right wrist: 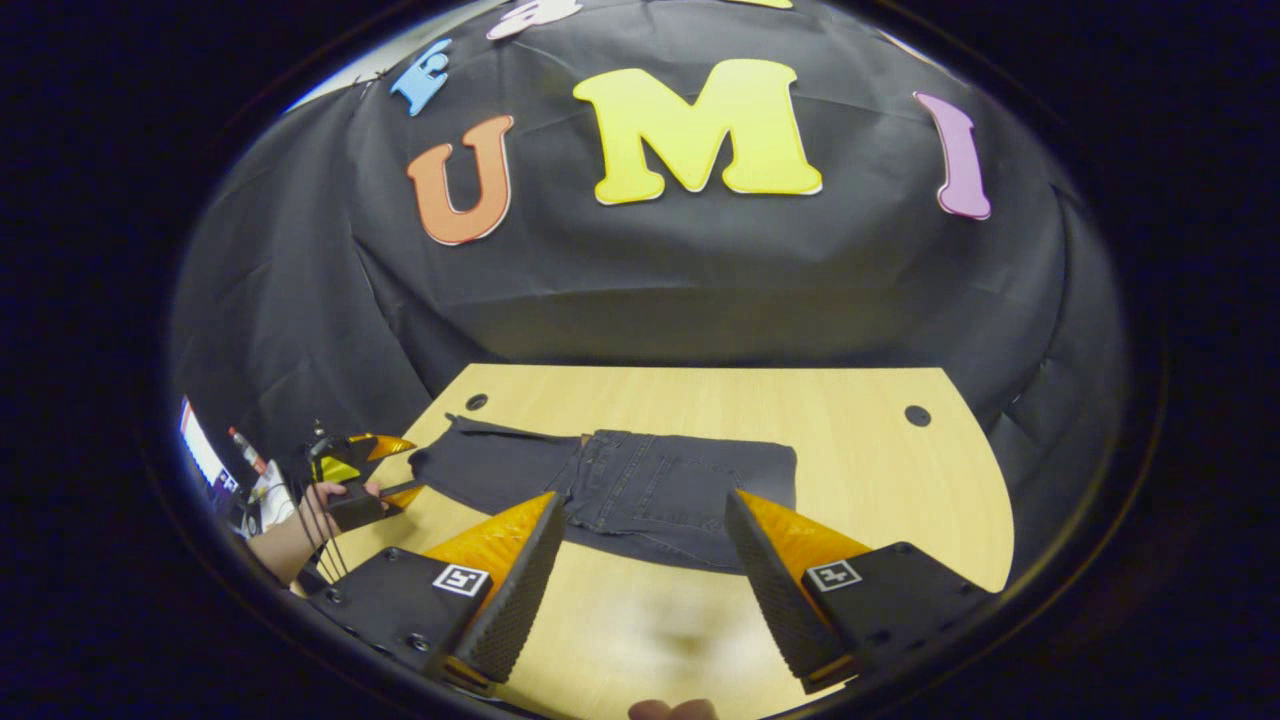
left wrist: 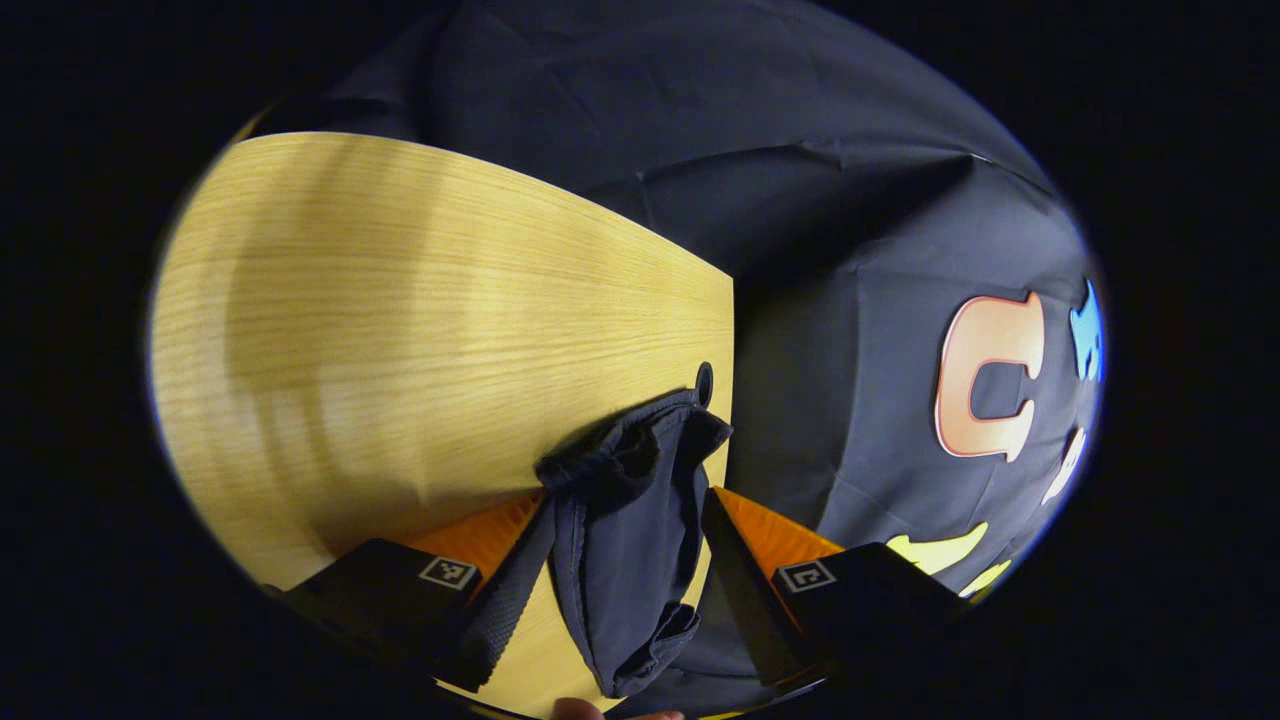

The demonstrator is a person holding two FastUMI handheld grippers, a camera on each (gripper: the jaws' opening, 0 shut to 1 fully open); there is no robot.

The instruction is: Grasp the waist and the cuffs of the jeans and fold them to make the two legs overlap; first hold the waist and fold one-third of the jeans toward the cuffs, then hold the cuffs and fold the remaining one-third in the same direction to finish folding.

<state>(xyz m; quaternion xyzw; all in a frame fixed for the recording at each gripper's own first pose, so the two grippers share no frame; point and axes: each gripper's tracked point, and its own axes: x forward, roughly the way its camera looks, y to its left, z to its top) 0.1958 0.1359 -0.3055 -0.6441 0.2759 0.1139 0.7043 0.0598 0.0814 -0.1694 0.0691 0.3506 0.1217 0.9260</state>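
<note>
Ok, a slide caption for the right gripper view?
Right tongs open above the table, facing partly folded jeans.

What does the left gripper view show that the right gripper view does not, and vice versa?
Left gripper view: a close look at the bunched end of the jeans between the fingers of the left claw. Right gripper view: the whole jeans lying flat, pockets up, the open right claw short of them, a hand holding the left claw. Shared: jeans, wooden table, black cloth wall.
</note>
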